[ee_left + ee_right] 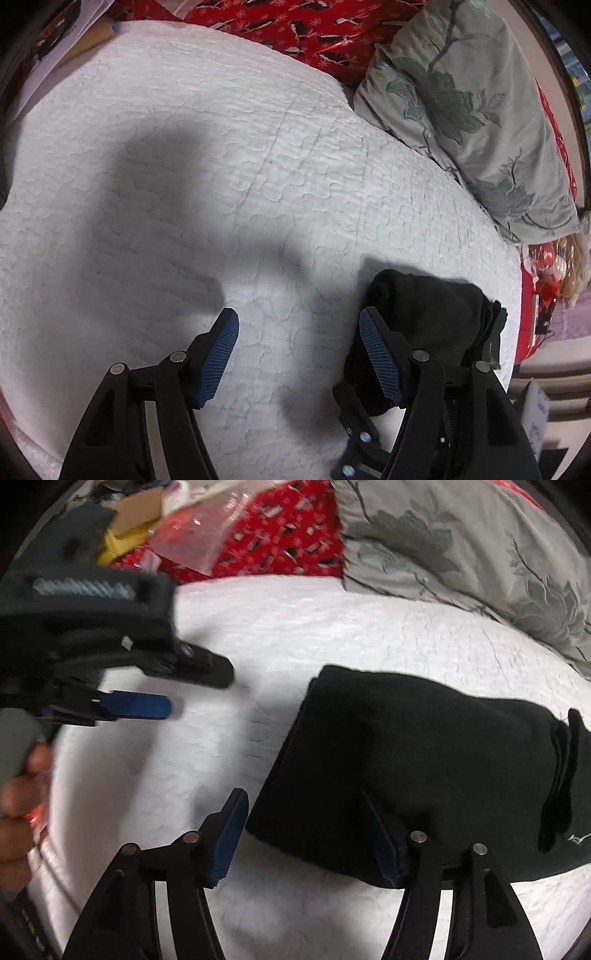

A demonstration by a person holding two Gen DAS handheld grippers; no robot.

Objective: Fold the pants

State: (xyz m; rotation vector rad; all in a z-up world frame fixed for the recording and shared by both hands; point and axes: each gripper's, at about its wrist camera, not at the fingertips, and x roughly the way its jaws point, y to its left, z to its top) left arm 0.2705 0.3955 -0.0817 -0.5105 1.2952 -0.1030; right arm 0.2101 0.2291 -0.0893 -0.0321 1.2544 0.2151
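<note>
The black pants (424, 760) lie folded into a compact bundle on the white quilted bed cover (295, 635). In the left wrist view the pants (432, 314) sit at the lower right, beside and behind the right finger. My left gripper (299, 354) is open and empty over bare quilt; it also shows in the right wrist view (195, 690), blurred, left of the pants. My right gripper (306, 838) is open and empty, its jaws spread over the near left edge of the bundle.
A grey floral pillow (469, 110) lies at the far right of the bed. Red patterned fabric (314, 29) and loose clutter (147, 520) lie beyond the quilt. The bed edge (524, 325) is just right of the pants.
</note>
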